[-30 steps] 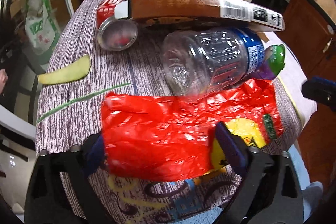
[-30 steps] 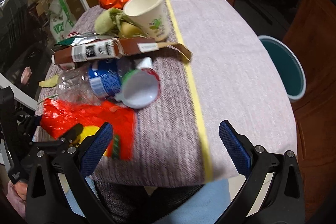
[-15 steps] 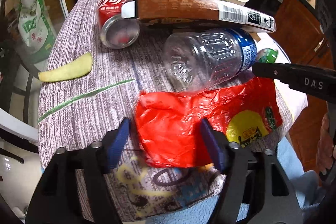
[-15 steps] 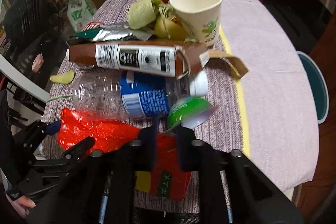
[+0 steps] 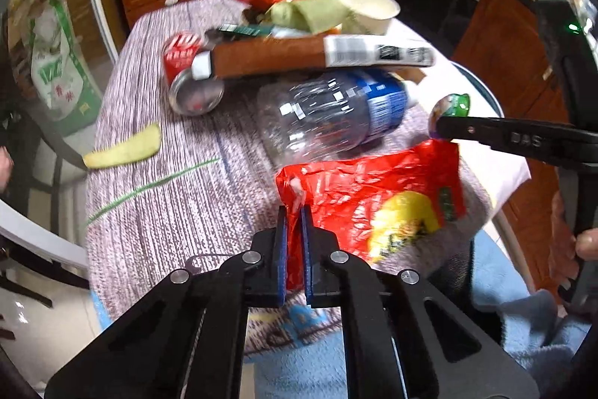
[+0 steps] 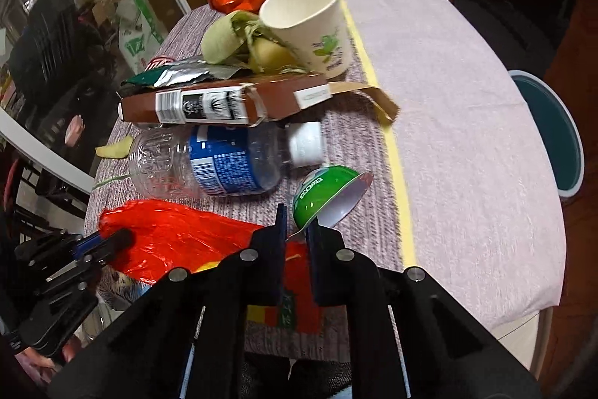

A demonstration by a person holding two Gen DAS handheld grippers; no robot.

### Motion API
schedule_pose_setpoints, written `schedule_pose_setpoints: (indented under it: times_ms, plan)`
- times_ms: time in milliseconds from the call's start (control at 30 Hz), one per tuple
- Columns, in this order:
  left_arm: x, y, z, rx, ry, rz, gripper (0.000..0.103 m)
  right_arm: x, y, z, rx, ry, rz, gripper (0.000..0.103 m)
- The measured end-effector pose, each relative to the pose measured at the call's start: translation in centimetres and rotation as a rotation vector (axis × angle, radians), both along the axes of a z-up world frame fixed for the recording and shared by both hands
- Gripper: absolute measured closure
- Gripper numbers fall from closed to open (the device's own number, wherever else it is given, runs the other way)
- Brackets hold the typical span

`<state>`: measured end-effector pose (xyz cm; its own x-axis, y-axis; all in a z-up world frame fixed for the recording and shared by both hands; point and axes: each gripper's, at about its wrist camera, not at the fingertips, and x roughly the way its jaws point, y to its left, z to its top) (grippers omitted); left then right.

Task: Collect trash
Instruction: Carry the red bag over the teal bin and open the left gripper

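A crumpled red plastic bag (image 5: 373,189) lies at the near edge of the table (image 6: 467,137). My left gripper (image 5: 295,223) is shut on the bag's left corner, which sticks up between the blue pads. A small green cup (image 6: 321,193) with a peeled foil lid is tilted just right of the bag. My right gripper (image 6: 297,230) is closing, and its jaws pinch the cup's lid edge. In the left wrist view the right gripper (image 5: 444,129) reaches in from the right with the green cup (image 5: 452,103) at its tip.
Behind the bag lie a clear bottle (image 5: 336,114) with a blue label, a long brown box (image 5: 291,57), a red can (image 5: 187,81), a paper cup (image 6: 310,25), peels and wrappers. A yellow peel (image 5: 123,148) lies left. A teal bin (image 6: 553,133) stands beyond the table's right edge.
Both grippers went from wide open to shut. The left one took the red bag's corner and rose a little. The right one came forward and took the green cup's lid.
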<state>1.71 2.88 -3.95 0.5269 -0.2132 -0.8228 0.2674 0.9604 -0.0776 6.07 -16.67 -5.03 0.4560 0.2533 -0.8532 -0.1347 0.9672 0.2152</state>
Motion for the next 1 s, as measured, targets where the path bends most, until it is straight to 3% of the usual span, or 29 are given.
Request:
schedule_pose_setpoints:
  times_ms: [267,633,1000]
  plan:
    - [-1.9,-2.7,5.3,-0.016,-0.102,-0.060,0.098,-1.6,-3.2,1.5,0.025,-0.038,-0.052,0.093]
    - [0.2,-8.8,11.6,-0.048,-0.271,-0.151,0.098,-2.3,-9.5,5.1,0.030,-0.124,-0.179,0.093]
    - [6.9,-16.2,13.4,-0.102,-0.271,-0.216,0.098,-0.8,-17.8,7.6,0.029,-0.179,-0.334,0.093]
